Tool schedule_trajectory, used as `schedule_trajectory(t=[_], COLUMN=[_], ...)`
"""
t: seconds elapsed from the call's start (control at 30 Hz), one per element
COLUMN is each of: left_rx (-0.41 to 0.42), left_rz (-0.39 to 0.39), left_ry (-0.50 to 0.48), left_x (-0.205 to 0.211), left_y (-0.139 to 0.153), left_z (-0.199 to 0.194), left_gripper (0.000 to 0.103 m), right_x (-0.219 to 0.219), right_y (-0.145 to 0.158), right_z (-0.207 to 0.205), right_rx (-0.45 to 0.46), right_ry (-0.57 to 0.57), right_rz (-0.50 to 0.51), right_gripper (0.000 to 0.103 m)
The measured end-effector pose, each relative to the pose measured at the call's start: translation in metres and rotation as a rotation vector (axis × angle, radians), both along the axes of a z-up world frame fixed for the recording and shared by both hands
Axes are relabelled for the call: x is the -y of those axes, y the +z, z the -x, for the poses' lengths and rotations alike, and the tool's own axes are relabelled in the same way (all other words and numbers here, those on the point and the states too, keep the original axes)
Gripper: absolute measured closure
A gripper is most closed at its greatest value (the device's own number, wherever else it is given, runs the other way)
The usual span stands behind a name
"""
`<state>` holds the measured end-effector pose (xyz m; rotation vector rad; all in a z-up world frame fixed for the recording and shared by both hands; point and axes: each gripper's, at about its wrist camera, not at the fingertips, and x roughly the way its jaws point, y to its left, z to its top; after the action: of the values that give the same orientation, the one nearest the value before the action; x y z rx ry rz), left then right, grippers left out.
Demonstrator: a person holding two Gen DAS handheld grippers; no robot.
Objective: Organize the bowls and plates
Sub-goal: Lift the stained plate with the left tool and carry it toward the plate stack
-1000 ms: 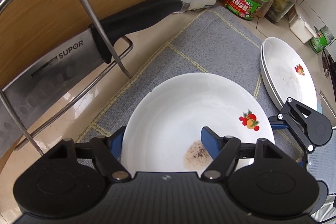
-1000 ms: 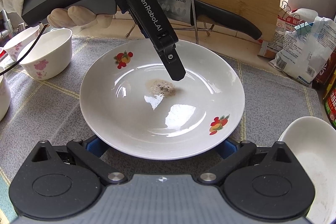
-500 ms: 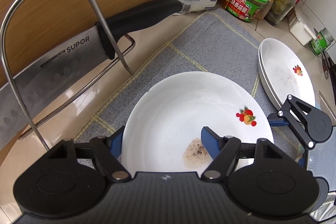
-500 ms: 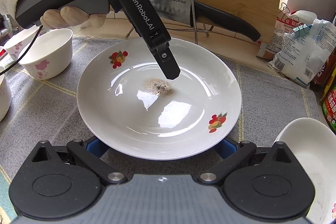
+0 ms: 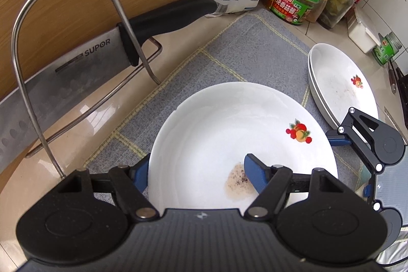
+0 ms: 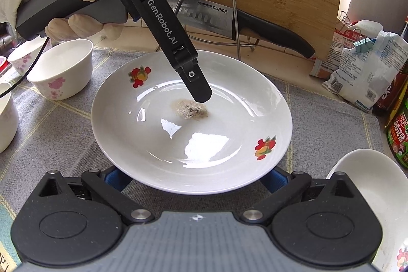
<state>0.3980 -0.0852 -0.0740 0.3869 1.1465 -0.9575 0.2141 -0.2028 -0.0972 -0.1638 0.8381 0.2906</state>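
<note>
The left gripper (image 5: pixel 196 175) was clamped on the plate's (image 5: pixel 229 124) rim, one finger beneath and one inside by the food smear (image 6: pixel 190 107), presumably to lift it off the mat (image 5: pixel 250 50). The right gripper (image 6: pixel 196 177) straddled the near rim; its grip could not be told. Only the left view showed stacked plates (image 5: pixel 329 73) at the mat's far right edge; only the right showed the bowl (image 6: pixel 62 65).

White plate (image 6: pixel 191 144) with two red-and-orange fruit motifs on the rim and a beige, black-speckled residue patch (image 6: pixel 190 108) at centre. Grey mat (image 5: pixel 244 52) crossed by pale yellow grid lines. White bowl (image 6: pixel 62 68) with pink floral print. Black left gripper (image 5: pixel 196 175) with blue pads. Beige worktop (image 5: pixel 84 139). Green-lidded jar (image 5: pixel 295 0), red label.
</note>
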Motion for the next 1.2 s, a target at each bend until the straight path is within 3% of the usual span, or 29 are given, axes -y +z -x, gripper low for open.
schedule_trajectory(t=[0.57,1.2], left_rx=[-0.037,0.003], left_rz=[0.018,0.002], left_ry=[0.003,-0.004], left_x=[0.001,0.005], left_y=[-0.011,-0.010], left_z=[-0.008,-0.009], left_gripper=[0.026,0.026], right_x=[0.002,-0.001], right_y=[-0.010,-0.007], right_z=[-0.003,-0.006], right_rx=[-0.002,0.000], right_ry=[0.023,0.006], right_rz=[-0.020,0.023], right_gripper=[0.000,0.000])
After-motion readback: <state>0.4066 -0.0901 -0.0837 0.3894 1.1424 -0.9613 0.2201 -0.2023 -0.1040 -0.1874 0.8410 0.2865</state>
